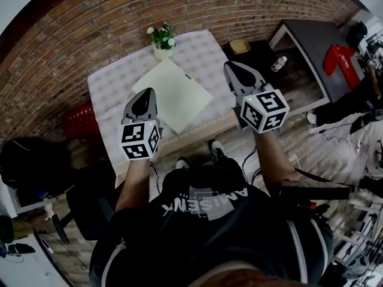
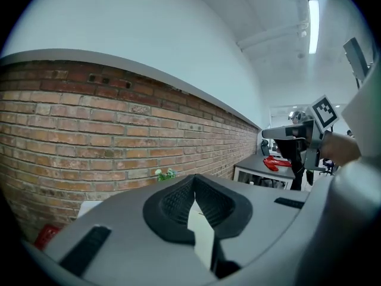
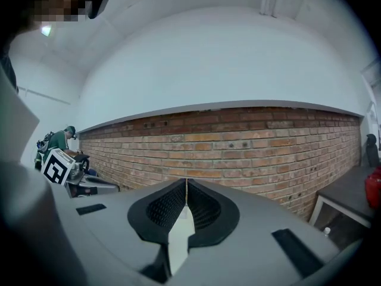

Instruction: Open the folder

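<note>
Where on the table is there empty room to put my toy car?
Bare tablecloth lies left of the folder, up to the cloth's left edge, and at the far right corner, beside the flower pot. The folder fills the middle. The left claw hangs over the near left part, and the right claw is by the right edge.

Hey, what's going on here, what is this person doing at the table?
A person stands at a cloth-covered table with a two-jaw gripper in each hand. The left gripper and the right gripper are both shut and empty, held out over the near side of the table and pointing toward the brick wall. A pale folder lies closed on the table, with a small potted plant behind it. Neither gripper has hold of the folder yet.
</note>
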`<action>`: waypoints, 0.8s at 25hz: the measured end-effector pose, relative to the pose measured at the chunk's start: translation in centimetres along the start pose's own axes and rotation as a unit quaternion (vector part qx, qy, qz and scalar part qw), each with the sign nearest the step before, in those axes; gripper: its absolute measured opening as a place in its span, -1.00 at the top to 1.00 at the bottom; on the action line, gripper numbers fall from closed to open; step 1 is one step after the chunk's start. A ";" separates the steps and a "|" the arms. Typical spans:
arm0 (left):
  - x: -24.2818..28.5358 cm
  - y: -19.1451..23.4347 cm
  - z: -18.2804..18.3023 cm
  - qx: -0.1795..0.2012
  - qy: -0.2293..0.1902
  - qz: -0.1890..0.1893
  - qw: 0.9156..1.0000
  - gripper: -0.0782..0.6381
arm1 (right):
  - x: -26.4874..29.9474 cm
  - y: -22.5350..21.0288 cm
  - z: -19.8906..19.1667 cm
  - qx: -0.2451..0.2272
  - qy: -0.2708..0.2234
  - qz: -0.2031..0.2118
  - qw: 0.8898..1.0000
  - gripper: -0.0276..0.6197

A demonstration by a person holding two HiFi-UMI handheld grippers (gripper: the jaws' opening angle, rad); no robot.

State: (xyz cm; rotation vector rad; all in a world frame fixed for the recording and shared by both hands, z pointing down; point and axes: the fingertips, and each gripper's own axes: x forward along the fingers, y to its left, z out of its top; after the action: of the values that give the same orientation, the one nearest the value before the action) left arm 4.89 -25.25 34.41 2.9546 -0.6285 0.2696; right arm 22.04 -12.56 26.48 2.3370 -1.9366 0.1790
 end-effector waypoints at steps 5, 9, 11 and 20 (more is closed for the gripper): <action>1.6 -0.6 0.6 -0.009 -0.004 0.041 0.999 0.75 | 1.9 -2.4 -0.1 0.001 0.005 0.038 0.999 0.79; 2.8 -1.7 1.1 0.001 -0.002 0.061 0.998 0.75 | 3.2 -4.6 0.4 -0.004 0.007 0.067 0.998 0.79; 3.2 -1.9 1.4 0.001 -0.001 0.074 0.997 0.75 | 4.0 -5.4 0.4 -0.003 0.010 0.082 0.997 0.78; 4.6 -2.2 -0.3 -0.010 0.028 0.132 0.991 0.75 | 8.2 -7.5 -1.8 0.012 0.028 0.153 0.988 0.78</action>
State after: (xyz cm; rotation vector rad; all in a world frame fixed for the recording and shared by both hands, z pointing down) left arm 9.89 -25.06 35.48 2.8295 -1.0073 0.3647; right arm 30.84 -18.89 29.51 2.0104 -2.2646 0.2901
